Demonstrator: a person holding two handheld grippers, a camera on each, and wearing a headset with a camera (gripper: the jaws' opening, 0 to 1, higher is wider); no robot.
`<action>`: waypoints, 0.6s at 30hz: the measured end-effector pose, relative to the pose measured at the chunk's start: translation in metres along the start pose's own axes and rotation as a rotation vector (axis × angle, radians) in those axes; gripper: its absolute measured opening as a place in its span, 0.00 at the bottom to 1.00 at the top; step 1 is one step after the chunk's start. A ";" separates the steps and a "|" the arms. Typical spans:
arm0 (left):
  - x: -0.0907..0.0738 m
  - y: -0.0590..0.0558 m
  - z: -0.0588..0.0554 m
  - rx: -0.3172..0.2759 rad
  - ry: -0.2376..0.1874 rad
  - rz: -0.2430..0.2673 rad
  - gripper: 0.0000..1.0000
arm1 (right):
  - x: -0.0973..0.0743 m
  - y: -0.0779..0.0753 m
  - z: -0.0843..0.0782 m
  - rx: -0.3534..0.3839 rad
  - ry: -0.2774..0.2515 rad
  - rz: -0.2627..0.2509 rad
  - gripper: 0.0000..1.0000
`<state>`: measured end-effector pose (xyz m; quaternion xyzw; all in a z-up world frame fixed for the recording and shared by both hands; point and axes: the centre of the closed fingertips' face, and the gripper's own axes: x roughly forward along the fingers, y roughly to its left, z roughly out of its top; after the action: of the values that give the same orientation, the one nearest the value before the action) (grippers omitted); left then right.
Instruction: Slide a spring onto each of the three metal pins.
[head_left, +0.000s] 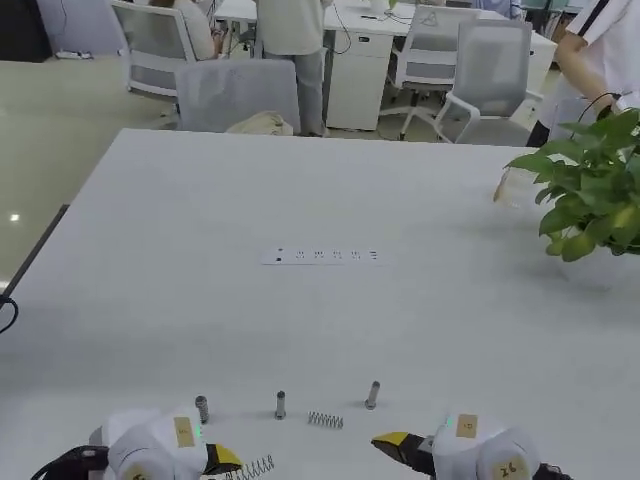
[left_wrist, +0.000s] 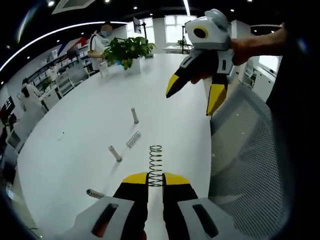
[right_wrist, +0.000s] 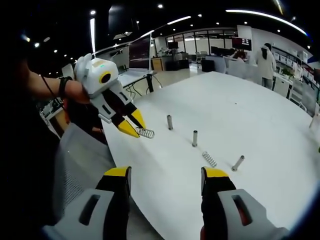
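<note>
White table (head_left: 300, 200) runs ahead of both grippers. Leafy plant (head_left: 590, 185) sits far ahead and to the right of the right gripper (right_wrist: 166, 172), with a clear cup (head_left: 515, 186) just beside it; I can't tell what is in the cup. Socket strip (head_left: 320, 256) lies flat, well ahead of both grippers.

Right gripper's jaws are spread wide with nothing between them. It hangs over the near table edge, pointing across at the left gripper (left_wrist: 155, 179). Left gripper's jaws are almost closed, pinching one end of the held spring (left_wrist: 155, 162), which sticks out forward past the tips, off the table.

Three metal pins stand in a row ahead of the grippers: first pin (head_left: 202, 408) nearest the left gripper, middle pin (head_left: 280, 404), third pin (head_left: 372, 394) nearest the right gripper. Loose spring (head_left: 325, 420) lies flat between the middle and third pins, apart from both.
</note>
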<state>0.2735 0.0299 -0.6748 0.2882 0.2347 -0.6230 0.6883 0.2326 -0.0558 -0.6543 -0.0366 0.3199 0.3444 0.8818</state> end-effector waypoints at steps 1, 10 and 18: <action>0.000 0.000 0.002 0.004 -0.003 -0.001 0.02 | 0.000 0.001 0.001 -0.006 0.002 0.006 0.55; -0.003 0.001 0.023 0.069 -0.022 -0.012 0.02 | 0.004 0.008 0.006 -0.032 0.007 0.044 0.53; -0.004 0.000 0.036 0.103 -0.032 -0.018 0.02 | 0.008 0.011 0.017 -0.047 -0.008 0.072 0.51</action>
<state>0.2721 0.0080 -0.6460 0.3111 0.1937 -0.6449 0.6707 0.2395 -0.0378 -0.6435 -0.0446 0.3092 0.3835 0.8691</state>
